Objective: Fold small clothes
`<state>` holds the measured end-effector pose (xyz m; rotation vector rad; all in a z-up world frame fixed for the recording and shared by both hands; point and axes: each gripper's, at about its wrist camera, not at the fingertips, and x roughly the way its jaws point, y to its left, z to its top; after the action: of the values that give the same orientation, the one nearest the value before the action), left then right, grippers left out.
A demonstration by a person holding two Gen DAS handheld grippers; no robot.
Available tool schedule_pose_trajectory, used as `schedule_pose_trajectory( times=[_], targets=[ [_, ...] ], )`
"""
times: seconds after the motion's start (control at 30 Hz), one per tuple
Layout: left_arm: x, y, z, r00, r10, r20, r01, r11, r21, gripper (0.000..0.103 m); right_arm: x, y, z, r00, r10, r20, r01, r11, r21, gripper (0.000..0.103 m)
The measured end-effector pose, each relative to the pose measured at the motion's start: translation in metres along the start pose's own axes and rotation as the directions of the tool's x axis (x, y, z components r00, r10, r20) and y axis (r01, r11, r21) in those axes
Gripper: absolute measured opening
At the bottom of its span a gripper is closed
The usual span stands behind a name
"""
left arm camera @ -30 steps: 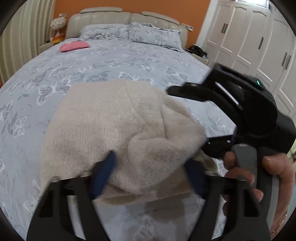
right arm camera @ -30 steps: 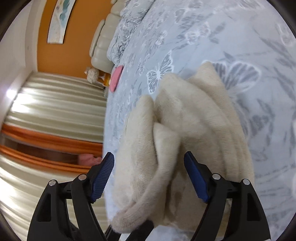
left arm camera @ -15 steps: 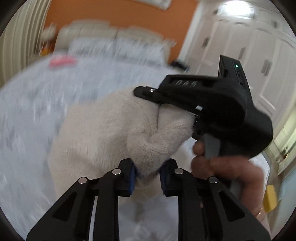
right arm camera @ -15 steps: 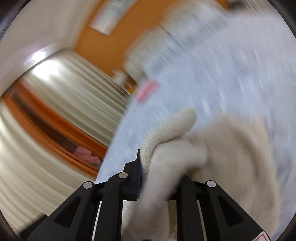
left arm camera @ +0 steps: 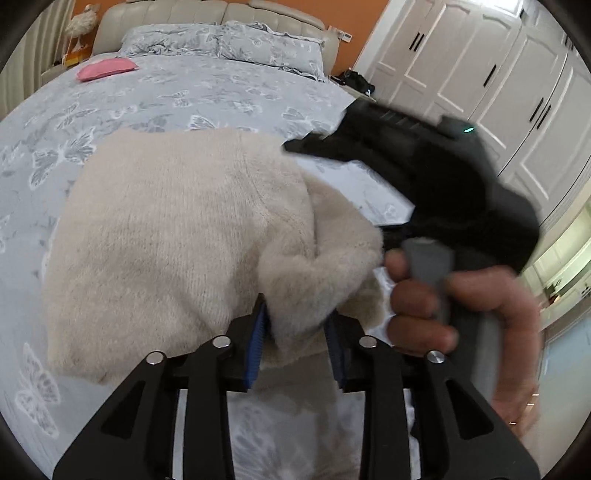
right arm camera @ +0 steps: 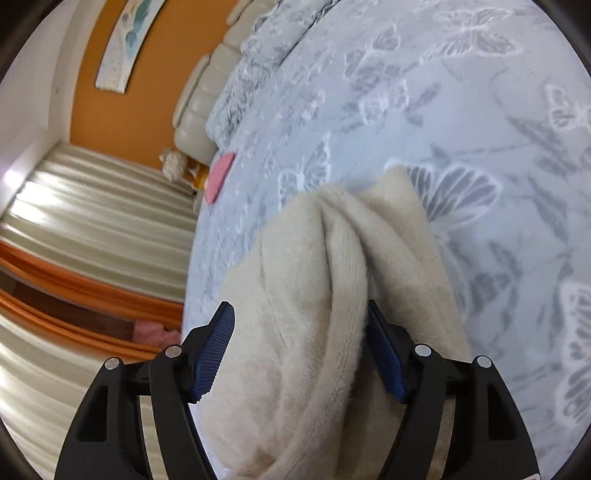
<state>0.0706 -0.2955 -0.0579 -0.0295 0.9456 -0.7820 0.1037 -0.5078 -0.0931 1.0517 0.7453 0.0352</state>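
the left gripper (left arm camera: 297, 341) has its blue pads (left arm camera: 256, 339) drawn in on a bunched fold of the cream sweater (left arm camera: 177, 236), pinching it. the rest of the sweater spreads away from the pads as a broad fuzzy sheet that blocks the middle of the bed (left arm camera: 177, 92). to its right, in the left wrist view, the right gripper's black body and the hand (left arm camera: 461, 314) round its grey handle stand in front of the bed edge and the wardrobe doors (left arm camera: 480, 74); they are blurred. in the right wrist view the right gripper (right arm camera: 301, 354) is spread wide, with folds of the sweater (right arm camera: 332, 295) lying between its blue pads (right arm camera: 214, 354); the far pad is against the cloth, the near one looks just clear of it. beyond, the bed cover is grey-blue with a pale butterfly print. a pink item (left arm camera: 107, 70) lies near the pillows (left arm camera: 221, 40) and the padded headboard (left arm camera: 207, 11). a dark heap (left arm camera: 354, 81) sits on a stand beside the bed. the right wrist view also shows pale curtains (right arm camera: 74, 229) with orange bands, an orange wall and a picture (right arm camera: 125, 40). no writing can be read.
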Motion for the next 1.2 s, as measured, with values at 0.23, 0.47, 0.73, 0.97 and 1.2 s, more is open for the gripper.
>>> schedule_pose_trajectory(
  times=[0.23, 0.47, 0.73, 0.97, 1.2],
  targets=[
    [-0.051, -0.004, -0.004, 0.996, -0.021, 0.086, 0.018, 0.999, 0.040, 0.084, -0.050, 0.033, 0.002, 0.977, 0.097, 0.189, -0.061, 0.980, -0.188, 0.013],
    [-0.079, 0.057, -0.010, 0.993, 0.095, 0.072, -0.089, 0.993, -0.081, 0.087, -0.046, -0.019, 0.013, 0.976, -0.187, 0.108, 0.186, 0.982, 0.021, 0.046],
    [-0.054, 0.093, -0.014, 0.969, 0.245, -0.011, -0.244, 0.959, -0.141, 0.087, -0.083, -0.031, -0.019, 0.981, -0.191, 0.009, 0.190, 0.978, 0.084, 0.064],
    [-0.022, 0.099, -0.004, 0.983, 0.177, -0.044, -0.180, 0.977, -0.112, 0.042, -0.081, -0.029, -0.059, 0.985, -0.172, -0.013, 0.171, 0.985, -0.006, 0.011],
    [-0.053, 0.112, 0.008, 0.983, 0.184, -0.027, -0.186, 0.966, -0.180, 0.017, -0.103, 0.003, -0.046, 0.981, -0.158, 0.110, 0.170, 0.979, -0.109, 0.009]
  ],
)
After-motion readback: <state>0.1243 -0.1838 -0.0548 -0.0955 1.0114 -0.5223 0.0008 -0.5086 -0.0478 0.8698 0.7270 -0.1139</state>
